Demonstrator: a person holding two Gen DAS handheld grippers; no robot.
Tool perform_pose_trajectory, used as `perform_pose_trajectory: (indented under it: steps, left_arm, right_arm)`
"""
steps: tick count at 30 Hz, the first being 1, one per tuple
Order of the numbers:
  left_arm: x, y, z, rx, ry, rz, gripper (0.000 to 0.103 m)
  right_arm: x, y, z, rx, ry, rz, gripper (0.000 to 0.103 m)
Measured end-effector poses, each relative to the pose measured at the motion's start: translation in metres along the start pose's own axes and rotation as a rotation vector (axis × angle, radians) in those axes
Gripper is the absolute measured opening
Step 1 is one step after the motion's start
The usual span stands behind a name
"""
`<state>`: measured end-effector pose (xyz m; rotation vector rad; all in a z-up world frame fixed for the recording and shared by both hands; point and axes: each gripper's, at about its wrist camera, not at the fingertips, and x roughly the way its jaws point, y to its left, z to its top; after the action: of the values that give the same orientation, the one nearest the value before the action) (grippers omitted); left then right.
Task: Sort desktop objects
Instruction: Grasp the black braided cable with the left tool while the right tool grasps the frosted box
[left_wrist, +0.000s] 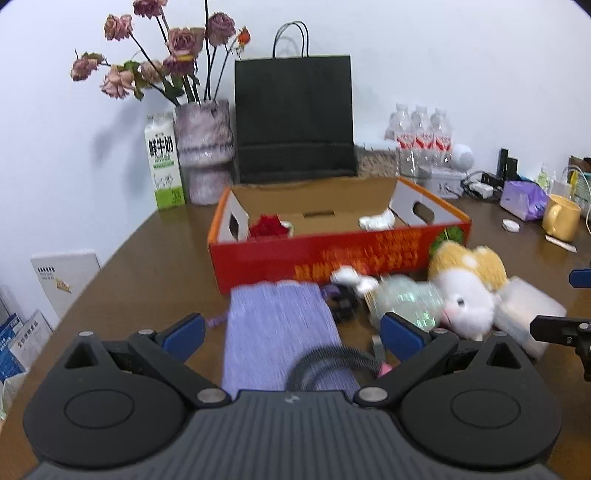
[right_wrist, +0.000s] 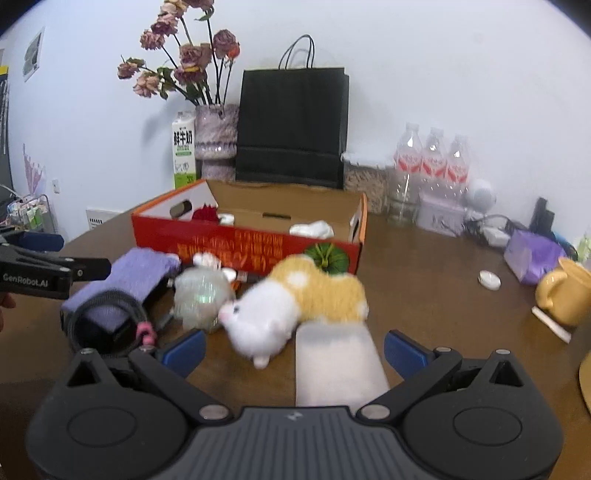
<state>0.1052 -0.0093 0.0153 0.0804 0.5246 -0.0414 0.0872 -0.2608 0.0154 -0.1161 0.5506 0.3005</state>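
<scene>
A red cardboard box (left_wrist: 332, 258) (right_wrist: 229, 242) stands open on the brown table, with a red item (left_wrist: 267, 225) and a white item (left_wrist: 376, 220) inside. In front of it lie a purple cloth (left_wrist: 280, 328) (right_wrist: 125, 275), a black coiled cable (left_wrist: 332, 365) (right_wrist: 107, 317), a clear glittery ball (left_wrist: 406, 302) (right_wrist: 201, 295), a white and yellow plush toy (left_wrist: 465, 288) (right_wrist: 295, 299) and a frosted white box (right_wrist: 336, 365) (left_wrist: 524, 314). My left gripper (left_wrist: 291, 332) is open over the purple cloth. My right gripper (right_wrist: 293, 349) is open around the frosted box.
At the back stand a black paper bag (left_wrist: 293, 118), a vase of dried roses (left_wrist: 205, 151), a milk carton (left_wrist: 164, 162) and water bottles (left_wrist: 423, 136). A yellow mug (right_wrist: 565, 295), purple packet (right_wrist: 532, 254) and cables lie right.
</scene>
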Motion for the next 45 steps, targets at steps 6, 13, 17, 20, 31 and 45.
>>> perform_pose_trajectory:
  steps: [6,13,17,20,31,45]
  left_arm:
    - [-0.002,-0.016,-0.023,0.050,0.010,-0.013,0.103]
    - [0.002,-0.036,-0.035,0.160,0.038,-0.020,0.103]
    - [0.006,-0.047,-0.037,0.237,0.059,-0.027,0.103]
    - [0.014,-0.052,-0.038,0.286,0.072,-0.011,0.103]
    - [0.033,-0.045,-0.038,0.266,0.106,-0.048,0.094]
    - [0.028,-0.042,-0.039,0.232,0.080,-0.045,0.092]
  right_arm:
    - [-0.003,0.001,-0.026,0.030,0.011,-0.008,0.103]
    - [-0.004,0.000,-0.041,0.045,0.014,-0.013,0.103]
    - [-0.004,-0.003,-0.041,0.051,0.015,-0.019,0.103]
    - [-0.003,-0.005,-0.039,0.051,0.012,-0.023,0.103]
    - [0.010,-0.008,-0.038,0.049,0.040,-0.024,0.103]
    - [0.045,-0.023,-0.022,-0.032,0.078,-0.097,0.103]
